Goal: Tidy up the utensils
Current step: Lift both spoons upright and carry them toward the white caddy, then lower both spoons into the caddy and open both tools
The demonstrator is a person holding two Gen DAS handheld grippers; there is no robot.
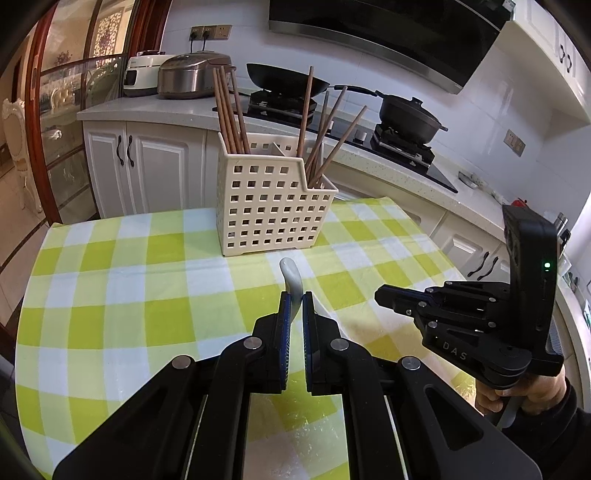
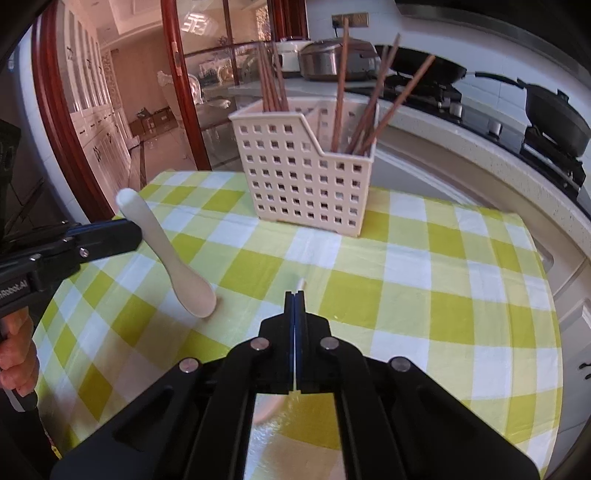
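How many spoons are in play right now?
2. One white spoon is clamped in the left gripper; a second spoon, mostly hidden, is in the right gripper.

This is a home kitchen. Across the top of the left wrist view a gas hob (image 1: 343, 122) carries a black wok (image 1: 284, 79) and a lidded black pot (image 1: 408, 116), under a slanted range hood (image 1: 388, 33). At upper left a rice cooker (image 1: 192, 75) and a white cooker (image 1: 142, 72) stand on a pale counter (image 1: 147, 107) above white cabinet doors (image 1: 147, 166), beneath wall sockets (image 1: 208, 33). A table in green-checked cloth (image 1: 110, 288) fills the foreground. In the right wrist view, a wood-framed glass partition (image 2: 184, 74) at upper left opens onto another room.
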